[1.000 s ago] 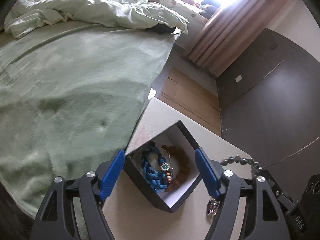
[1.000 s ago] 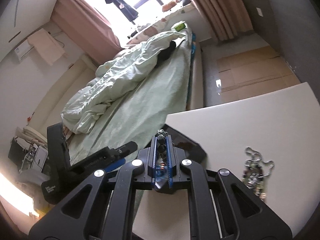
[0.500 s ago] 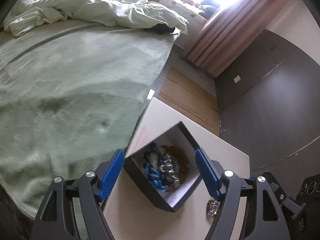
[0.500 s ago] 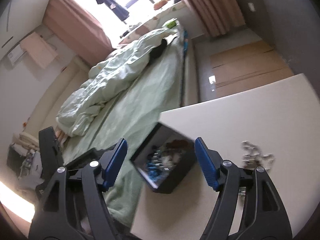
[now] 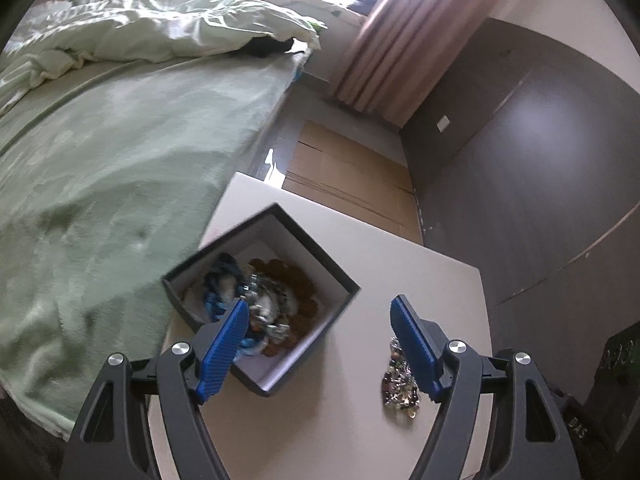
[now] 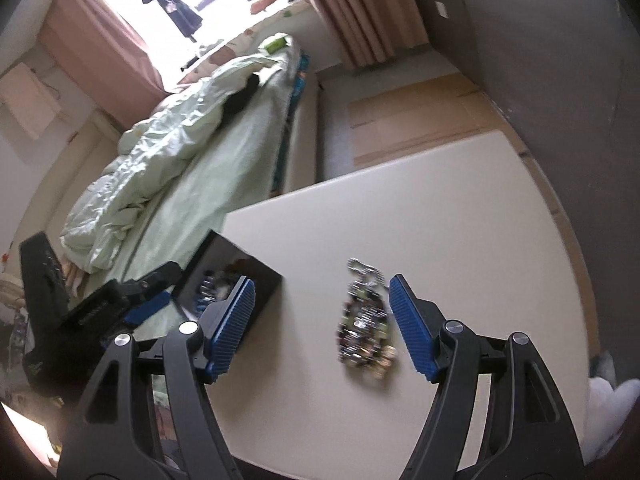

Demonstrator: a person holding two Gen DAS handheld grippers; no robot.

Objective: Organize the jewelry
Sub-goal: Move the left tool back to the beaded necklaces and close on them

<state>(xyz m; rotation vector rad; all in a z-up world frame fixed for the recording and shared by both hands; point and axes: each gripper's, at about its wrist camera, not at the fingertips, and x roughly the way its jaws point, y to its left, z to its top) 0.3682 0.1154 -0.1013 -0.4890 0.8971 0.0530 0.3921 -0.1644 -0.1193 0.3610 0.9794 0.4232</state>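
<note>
A black box (image 5: 320, 256) with a white inside stands at the left edge of the pale table (image 5: 360, 420). In it lie a blue braided bracelet (image 5: 218, 300), brown beads (image 5: 296, 280) and a silvery bead chain (image 5: 268, 308). A loose heap of beaded jewelry (image 5: 400, 388) lies on the table to the box's right. My left gripper (image 5: 318, 308) is open above the box's right corner, holding nothing. My right gripper (image 6: 320, 284) is open too, with the heap (image 6: 364, 320) just inside its right finger and the box (image 6: 256, 276) behind its left finger.
A bed with a green blanket (image 5: 100, 160) runs along the table's left side. Flattened cardboard (image 5: 344, 172) covers the floor beyond the table. A dark wall (image 5: 540, 160) stands at the right. In the right wrist view the left gripper's black body (image 6: 100, 308) sits left of the box.
The right gripper was shut on a bead chain over the box; it opened, the chain now lies in the box, and it swung right toward the heap. The left gripper shifted right.
</note>
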